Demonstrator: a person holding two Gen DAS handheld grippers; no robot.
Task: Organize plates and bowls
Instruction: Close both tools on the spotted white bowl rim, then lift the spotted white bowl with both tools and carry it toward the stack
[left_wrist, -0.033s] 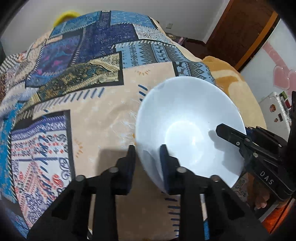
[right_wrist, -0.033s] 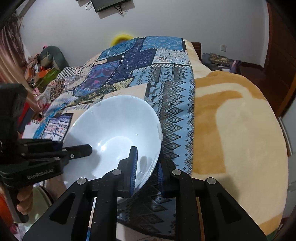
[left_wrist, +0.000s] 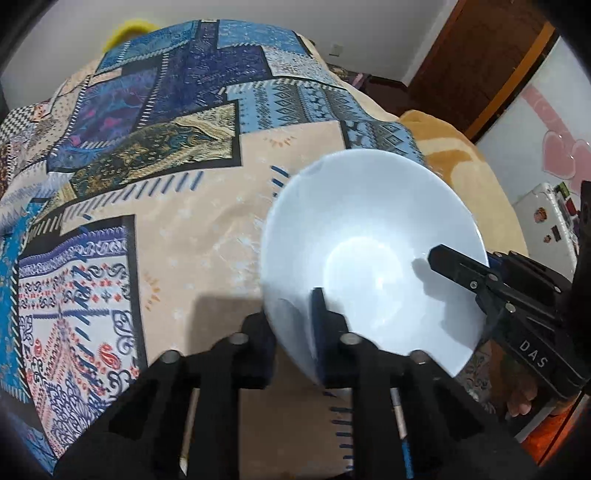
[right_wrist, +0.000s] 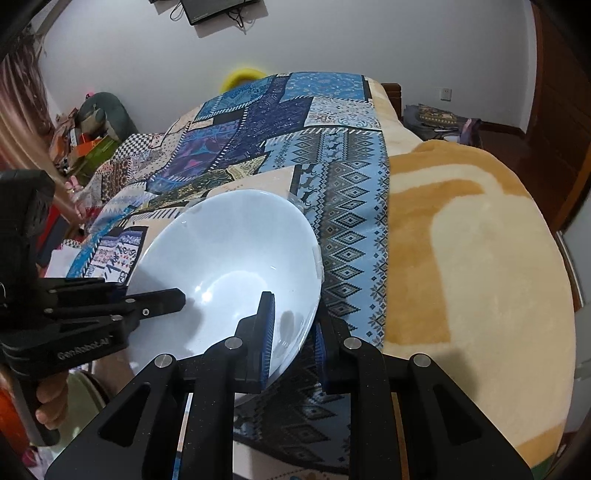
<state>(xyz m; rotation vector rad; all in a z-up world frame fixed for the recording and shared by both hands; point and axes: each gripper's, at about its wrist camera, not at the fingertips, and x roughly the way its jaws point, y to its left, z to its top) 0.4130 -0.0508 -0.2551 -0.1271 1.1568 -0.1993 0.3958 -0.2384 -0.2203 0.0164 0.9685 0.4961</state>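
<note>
One white bowl (left_wrist: 369, 258) was held tilted above a bed, its rim pinched on opposite sides by both claws. The left claw (left_wrist: 293, 332) was clamped on the near edge, one finger inside the bowl and one outside; the right claw (right_wrist: 293, 332) gripped the opposite edge the same way. Each claw appeared in the other's view, reaching in across the bowl's hollow.

Beneath and ahead of the claws lay a patchwork bedspread (left_wrist: 147, 229) in blues and cream, and to the right of the right claw a tan fleece blanket (right_wrist: 461, 258).

The count stood at one bowl, no plates, two claws. No stack, rack or second dish was visible, so the sorting seemed at an early or middle stage: this bowl was lifted but not yet set anywhere, and where it belonged could not be told from either view.
</note>
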